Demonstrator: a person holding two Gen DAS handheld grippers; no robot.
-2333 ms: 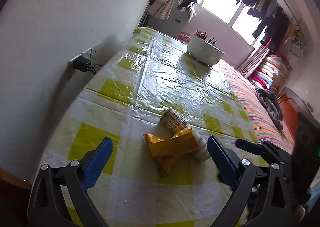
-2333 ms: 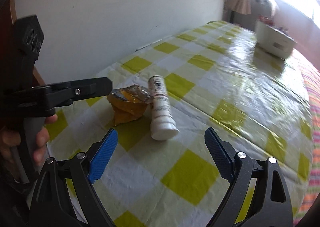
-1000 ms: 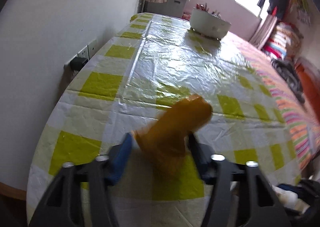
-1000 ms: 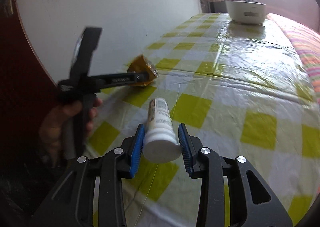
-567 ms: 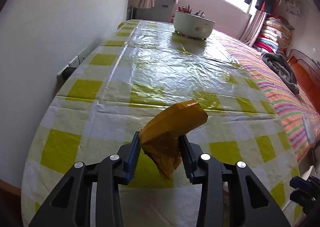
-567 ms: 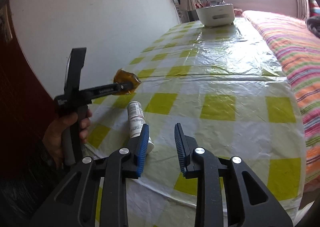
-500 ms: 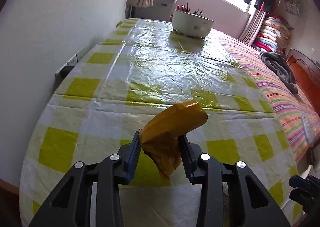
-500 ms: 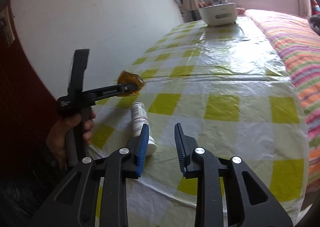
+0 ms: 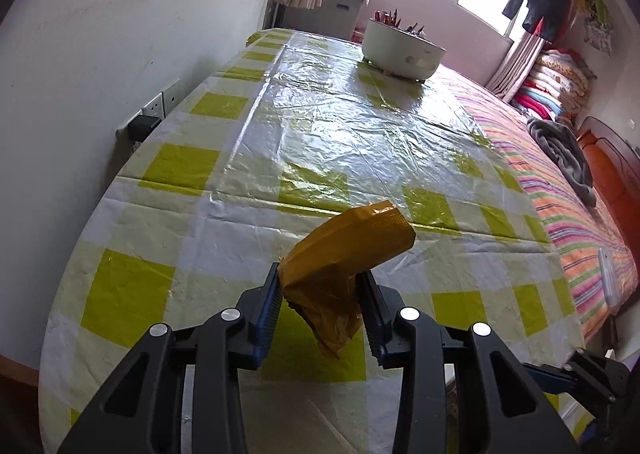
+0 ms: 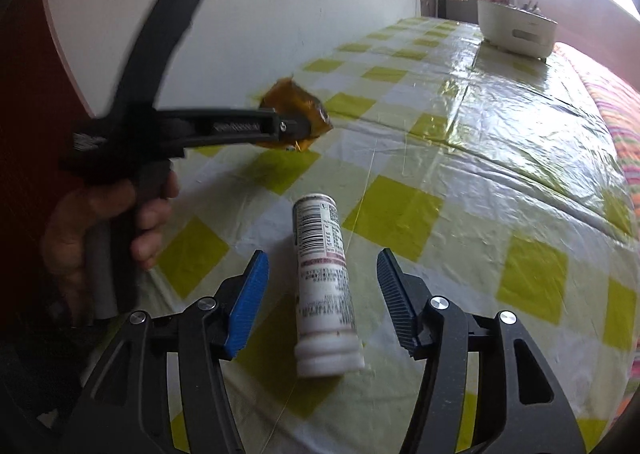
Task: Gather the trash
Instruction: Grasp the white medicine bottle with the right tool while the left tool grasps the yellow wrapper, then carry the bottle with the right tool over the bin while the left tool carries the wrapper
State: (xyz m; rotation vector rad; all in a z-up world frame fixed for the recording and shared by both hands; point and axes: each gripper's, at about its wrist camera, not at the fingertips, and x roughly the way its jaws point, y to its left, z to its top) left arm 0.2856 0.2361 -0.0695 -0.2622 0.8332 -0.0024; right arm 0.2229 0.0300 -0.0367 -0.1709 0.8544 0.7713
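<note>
Trash here is two pieces: a crumpled orange wrapper and a white bottle with a printed label. Left tongs are clamped on the wrapper, both blue pads pressing its sides, and it hangs clear above the desk, its free end jutting up and to the right. From the right wrist view the same wrapper sits at the tip of the left tongs, which a hand holds by the black grip near the desk's near-left corner.

Right tongs stand apart, their jaws having just been opening; the bottle lies on its side between them on the yellow-and-white checked cover, cap end toward the camera, with a clear gap to each pad. It rests near the desk's front edge, well apart from the white basin at the far end. A striped bedspread borders the desk's right side.
</note>
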